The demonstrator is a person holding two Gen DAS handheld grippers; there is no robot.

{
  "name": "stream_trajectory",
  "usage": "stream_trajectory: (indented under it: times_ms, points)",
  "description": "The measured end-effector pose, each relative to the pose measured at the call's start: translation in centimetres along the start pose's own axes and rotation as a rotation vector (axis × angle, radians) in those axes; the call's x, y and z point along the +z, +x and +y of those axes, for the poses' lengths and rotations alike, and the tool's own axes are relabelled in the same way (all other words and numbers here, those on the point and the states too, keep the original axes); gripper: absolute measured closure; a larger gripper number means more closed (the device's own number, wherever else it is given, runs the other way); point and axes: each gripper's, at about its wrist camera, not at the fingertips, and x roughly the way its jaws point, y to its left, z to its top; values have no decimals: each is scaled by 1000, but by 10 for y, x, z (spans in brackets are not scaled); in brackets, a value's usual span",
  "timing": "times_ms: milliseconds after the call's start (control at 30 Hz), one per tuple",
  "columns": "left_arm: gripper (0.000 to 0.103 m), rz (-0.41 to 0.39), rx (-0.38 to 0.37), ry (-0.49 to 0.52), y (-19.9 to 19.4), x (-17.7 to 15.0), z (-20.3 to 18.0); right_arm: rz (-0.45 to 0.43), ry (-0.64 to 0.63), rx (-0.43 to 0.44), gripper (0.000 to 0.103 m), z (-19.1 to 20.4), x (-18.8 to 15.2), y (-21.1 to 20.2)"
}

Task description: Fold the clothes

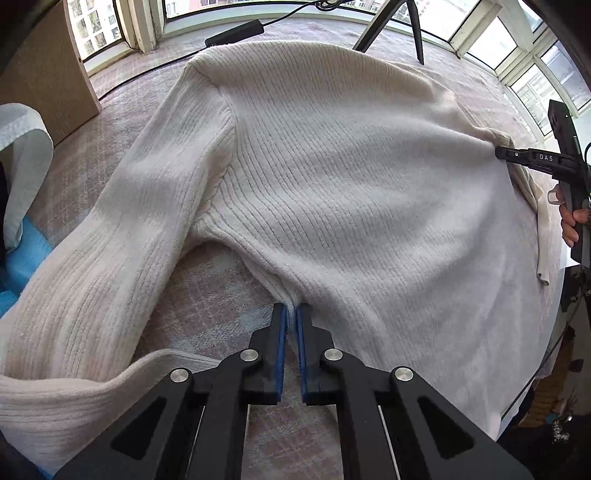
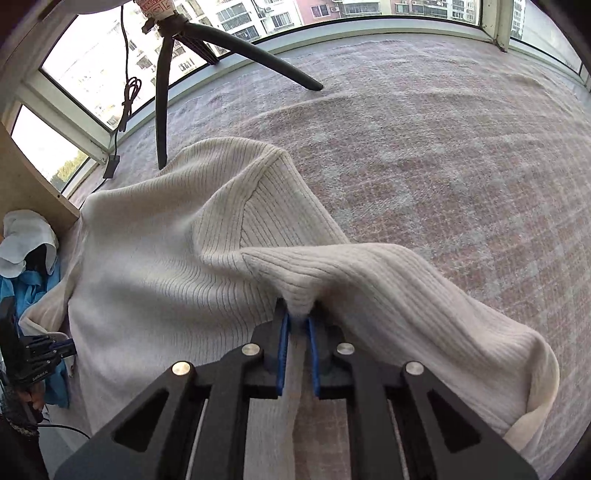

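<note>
Grip status first: your left gripper (image 1: pixel 292 314) reaches low and forward along the pinkish checked carpet (image 1: pixel 207 295), its jaws drawn narrow on a pinched fold at the side edge of the cream ribbed knit sweater (image 1: pixel 332 166), just below the underarm. Your right gripper (image 2: pixel 297 323) is likewise level and forward, its jaws closed narrow on a raised peak of the same sweater's sleeve (image 2: pixel 388 280), which is lifted clear of the carpet and drapes down on both sides of the blue pads (image 2: pixel 283 350).

The sweater lies spread flat on the carpet, its body between your two grippers and the other sleeve (image 1: pixel 92 266) trailing toward you on the left.

Left wrist view only: your right hand (image 1: pixel 572 221) wrapped around the handle of the right gripper, at the far right edge of the sweater; a brown cardboard box (image 1: pixel 44 74); a black power adapter with cable (image 1: pixel 234 31) beyond the shoulder.

Right wrist view only: the full lifted sleeve down to its folded cuff (image 2: pixel 532 406); the black tripod legs (image 2: pixel 162 92) standing beside the shoulder; your left gripper seen small at the sweater's far side, beside a heap of white and blue cloth (image 2: pixel 33 258). Its jaw state cannot be told from that view.

Windows (image 2: pixel 332 14) line the far wall in both views.
</note>
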Motion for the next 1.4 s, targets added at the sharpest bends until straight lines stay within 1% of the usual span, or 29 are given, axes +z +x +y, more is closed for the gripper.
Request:
stream_trajectory:
  times_ms: [67, 100, 133, 267, 300, 333, 400, 467, 500, 533, 567, 633, 700, 733, 767, 833, 867, 900, 1000, 1033, 1067, 1100, 1133, 1200, 1233, 1267, 1333, 1367, 1400]
  points:
    - [98, -8, 33, -10, -8, -7, 10, -16, 10, -14, 93, -7, -1, -2]
    - [98, -5, 34, -19, -9, -10, 15, -15, 18, -12, 93, -9, -1, 0]
    - [103, 3, 24, -31, -10, -13, 22, -14, 25, -11, 93, -11, -1, 2]
    - [101, 14, 46, -80, -15, -18, 37, -6, 3, -27, 92, -7, -4, 2]
    - [101, 10, 25, -82, -19, -21, 38, 5, -4, -28, 91, -6, -4, 0]
    - [101, 1, -16, -77, -26, -27, 36, 16, -8, -28, 91, -6, -5, -3]
    - [94, 8, -45, -40, -39, -45, 26, 35, -10, 11, 90, -5, -9, -13]
    - [81, 40, -79, 6, -49, -69, 5, 45, -16, 46, 87, -6, -21, -32]
    - [77, 63, -107, 20, -54, -80, -11, 47, -17, 60, 86, -8, -30, -44]
    - [74, 87, -135, 26, -57, -93, -21, 53, -20, 82, 82, -9, -40, -56]
    - [73, 122, -165, 30, -60, -106, -34, 60, -25, 106, 78, -11, -52, -68]
    - [73, 193, -226, 45, -67, -135, -62, 84, -32, 164, 77, -14, -79, -94]
    - [71, 210, -277, 47, -79, -164, -76, 94, -22, 223, 76, -19, -111, -119]
    - [64, 216, -286, 35, -80, -174, -82, 90, -14, 241, 74, -23, -128, -131]
    - [61, 223, -286, 26, -75, -180, -86, 85, -5, 259, 66, -26, -145, -142]
    - [61, 240, -290, 23, -60, -188, -97, 99, -26, 187, 58, -21, -181, -143]
    - [62, 246, -290, 21, -53, -189, -101, 123, -45, 140, 58, -17, -200, -138]
    - [63, 249, -292, 23, -47, -190, -105, 146, -58, 116, 58, -12, -215, -131]
    - [63, 245, -311, 36, -34, -189, -118, 198, -93, 79, 58, 2, -247, -105]
    - [67, 240, -327, 36, -31, -188, -121, 212, -105, 68, 58, 8, -255, -97]
    - [82, 233, -349, 33, -28, -187, -123, 226, -117, 58, 58, 13, -263, -89]
    - [93, 226, -370, 29, -26, -186, -125, 240, -136, 48, 58, 19, -270, -82]
    - [99, 222, -380, 32, -25, -186, -127, 254, -151, 38, 58, 23, -276, -77]
    - [100, 208, -334, 72, -36, -185, -128, 269, -176, 29, 58, 31, -285, -71]
    - [100, 200, -304, 95, -42, -184, -129, 257, -197, 17, 58, 35, -289, -71]
    - [100, 190, -259, 122, -52, -184, -130, 255, -213, 10, 69, 39, -291, -71]
    - [100, 136, -121, 203, -84, -185, -134, 265, -231, 3, 98, 44, -293, -71]
    - [99, 113, -73, 230, -94, -187, -134, 265, -230, -3, 98, 44, -293, -72]
    - [98, 109, -62, 216, -95, -188, -127, 263, -229, -9, 98, 44, -293, -73]
